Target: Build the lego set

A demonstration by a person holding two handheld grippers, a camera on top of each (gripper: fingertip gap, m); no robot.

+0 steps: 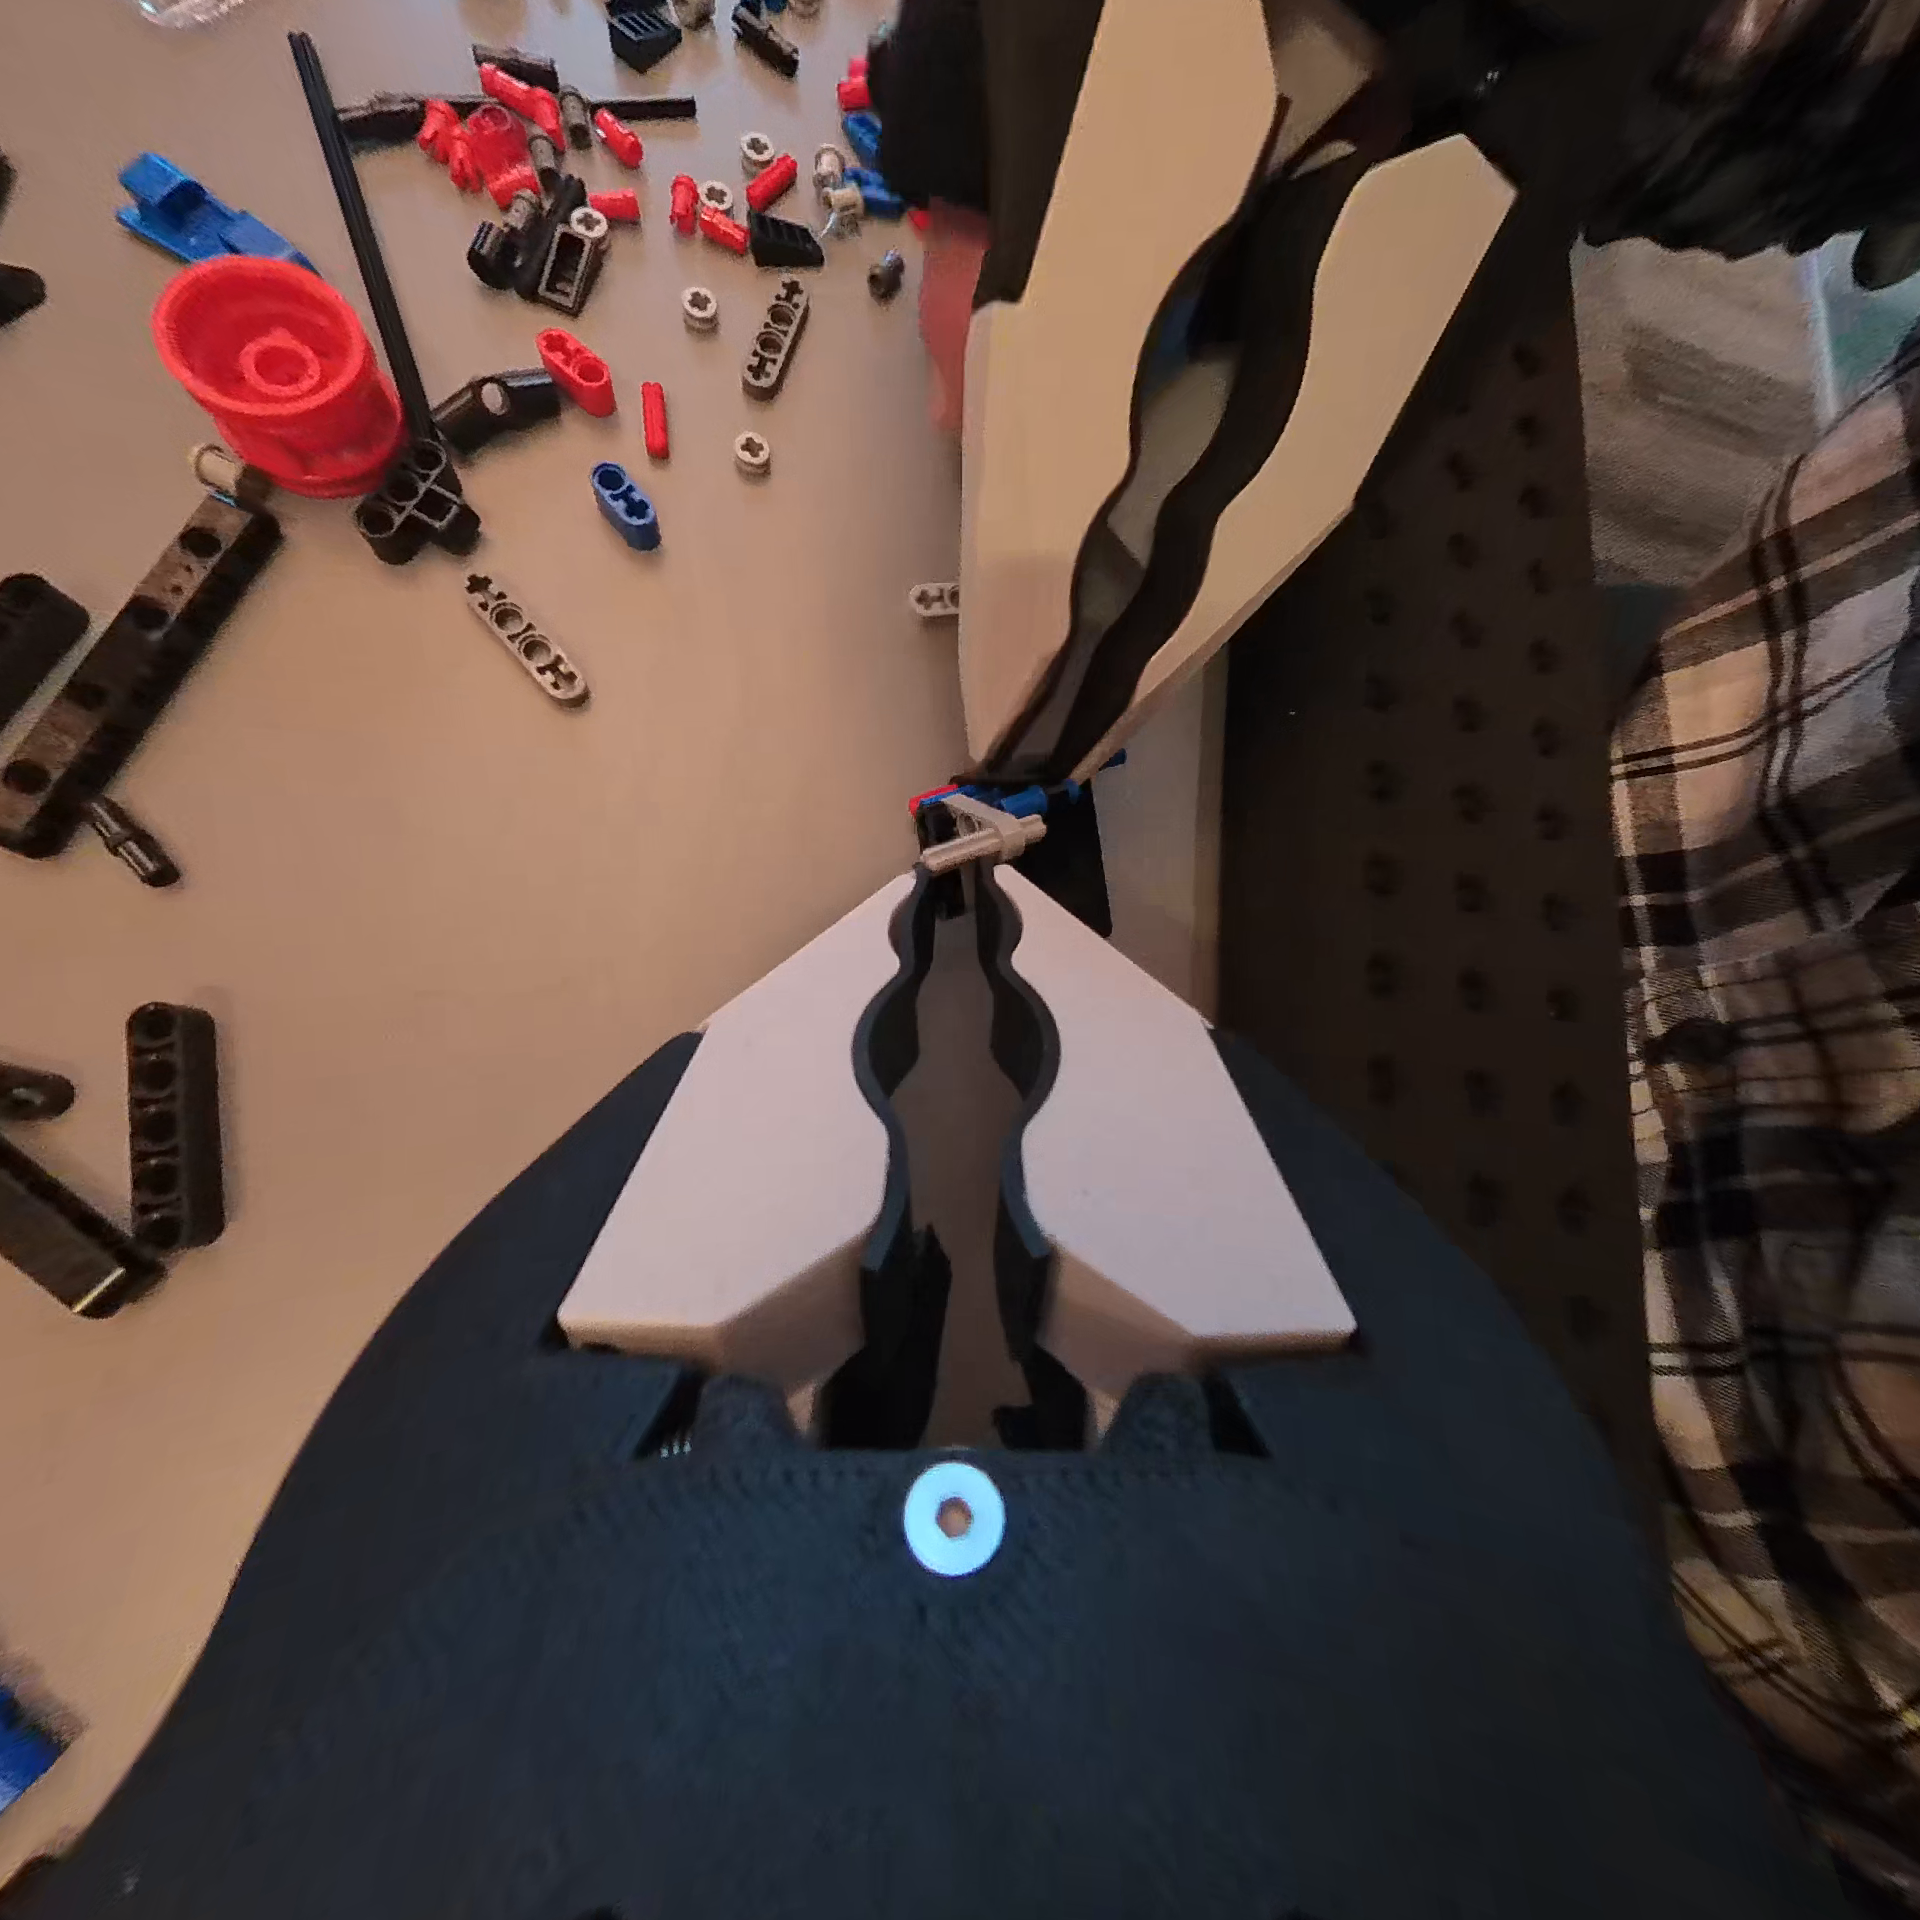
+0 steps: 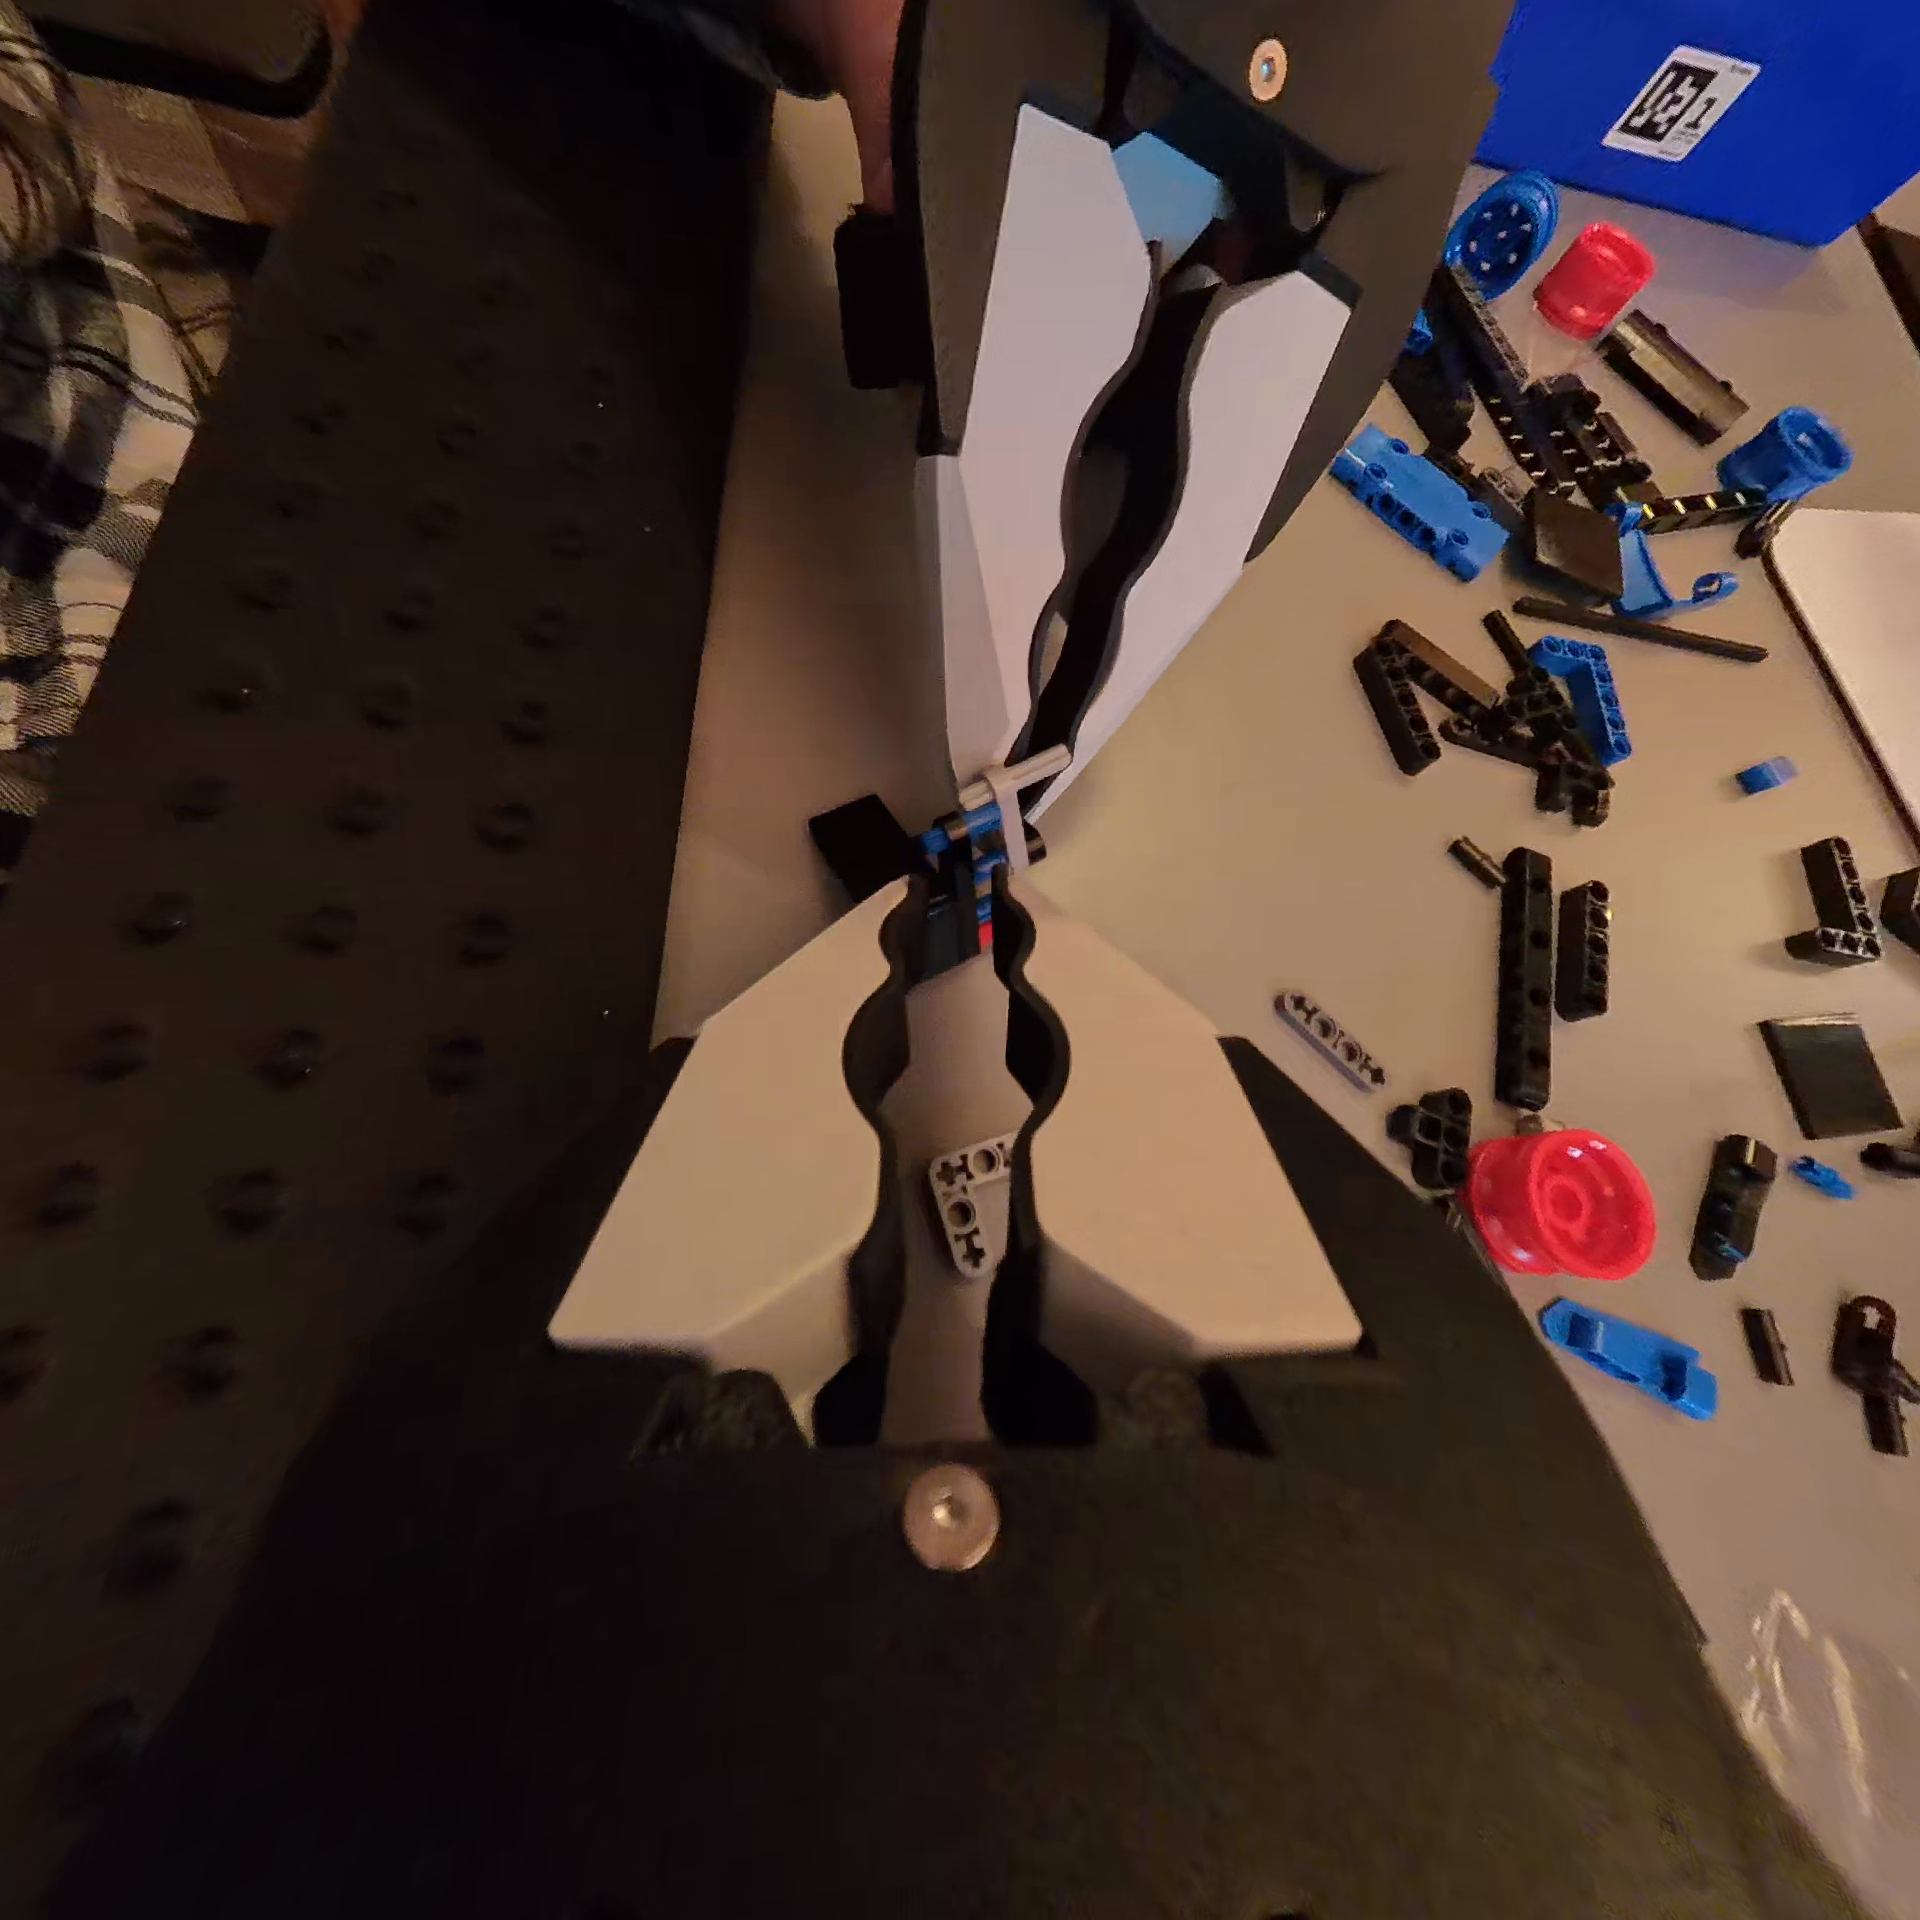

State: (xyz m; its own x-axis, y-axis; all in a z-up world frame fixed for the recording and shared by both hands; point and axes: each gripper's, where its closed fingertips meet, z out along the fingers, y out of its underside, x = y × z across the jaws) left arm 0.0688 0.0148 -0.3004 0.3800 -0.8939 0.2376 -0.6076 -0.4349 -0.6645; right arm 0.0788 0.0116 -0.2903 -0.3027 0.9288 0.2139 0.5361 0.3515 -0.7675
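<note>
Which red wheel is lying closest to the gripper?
In the right wrist view, the red wheel beside the right gripper is closest. The other red wheel sits far back by the blue box.

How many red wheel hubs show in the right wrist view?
2. One red hub lies on the table right of the right gripper; the other red hub sits far back near the blue box. More may be hidden.

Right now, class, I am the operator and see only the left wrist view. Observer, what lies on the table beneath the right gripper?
Observer: A grey L-shaped piece lies there, seen between the jaws of the right gripper.
Operator: Is there a storage box anywhere?
Observer: Yes, a blue box stands at the far right.
Operator: Any wheels besides the red wheel near me?
Observer: A blue wheel sits beside that box.
</note>
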